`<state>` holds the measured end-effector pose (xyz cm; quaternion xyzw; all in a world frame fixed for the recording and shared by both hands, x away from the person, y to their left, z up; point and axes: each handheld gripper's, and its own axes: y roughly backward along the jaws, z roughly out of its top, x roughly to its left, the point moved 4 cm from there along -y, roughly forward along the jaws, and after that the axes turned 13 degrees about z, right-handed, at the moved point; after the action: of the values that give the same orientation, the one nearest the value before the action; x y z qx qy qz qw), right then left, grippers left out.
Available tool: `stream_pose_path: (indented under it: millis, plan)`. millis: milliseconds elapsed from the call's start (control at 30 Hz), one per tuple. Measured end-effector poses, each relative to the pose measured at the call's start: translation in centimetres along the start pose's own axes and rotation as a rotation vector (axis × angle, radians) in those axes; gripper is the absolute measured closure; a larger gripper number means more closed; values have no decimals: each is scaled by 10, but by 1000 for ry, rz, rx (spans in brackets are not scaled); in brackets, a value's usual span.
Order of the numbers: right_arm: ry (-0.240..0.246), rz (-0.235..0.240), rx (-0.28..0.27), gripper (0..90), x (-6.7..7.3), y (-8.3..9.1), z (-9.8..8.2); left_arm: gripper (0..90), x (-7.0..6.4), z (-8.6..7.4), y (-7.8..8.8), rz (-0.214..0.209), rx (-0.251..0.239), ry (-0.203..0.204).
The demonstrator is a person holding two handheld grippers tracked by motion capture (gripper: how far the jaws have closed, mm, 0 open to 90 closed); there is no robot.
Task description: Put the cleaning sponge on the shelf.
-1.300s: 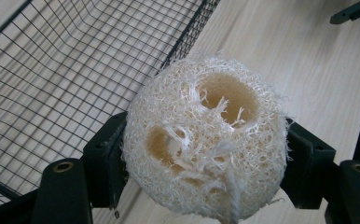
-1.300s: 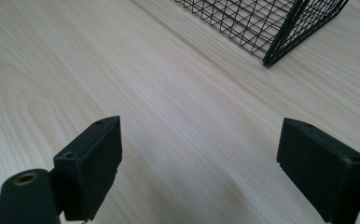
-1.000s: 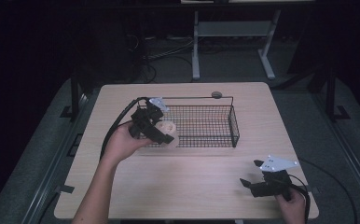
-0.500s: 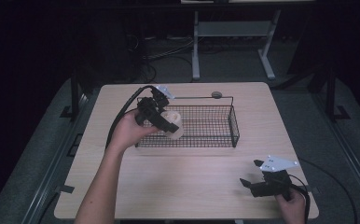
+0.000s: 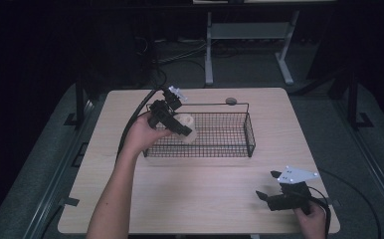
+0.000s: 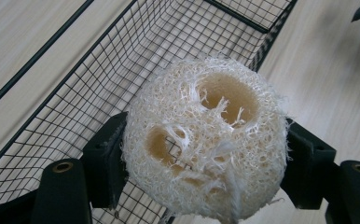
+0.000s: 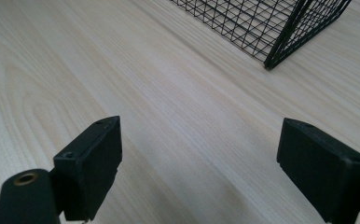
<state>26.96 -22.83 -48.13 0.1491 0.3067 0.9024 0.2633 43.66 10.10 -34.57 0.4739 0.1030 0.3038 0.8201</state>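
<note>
The left gripper (image 6: 201, 186) held a pale loofah sponge (image 6: 206, 140) clamped between its jaws, poised over the left end of the black wire basket (image 5: 249, 137), above its rim. By the look of it, the pick-up was done and the carry nearly so; what remained was to lower the sponge into the basket and let it go. In the high view the sponge (image 5: 186, 127) hung just inside the basket's left wall, not yet resting on the mesh floor. The basket stood toward the far edge of the table (image 5: 205, 194), and as far as the mesh showed, nothing lay in it. The right gripper (image 5: 265, 197) rested near the table's near right corner, jaws spread wide and holding nothing.
</note>
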Motion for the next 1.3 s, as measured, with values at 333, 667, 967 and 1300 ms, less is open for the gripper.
stream_pose_path:
  millis: [333, 667, 967, 1300]
  plan:
    - [-4, -1, -3, 135, 0, 1, 0, 276, 11, 3, -13, 36, -14, 23]
    - [0, 0, -2, 135, 0, 0, 0, 276, 15, 4, -29, 39, 7, 38]
    - [-5, 2, -3, 135, 0, 0, 0, 276, 17, 4, -47, 45, 14, 60]
    - [-5, 3, -5, 135, 0, 0, 0, 276, 19, -1, -61, 41, 26, 83]
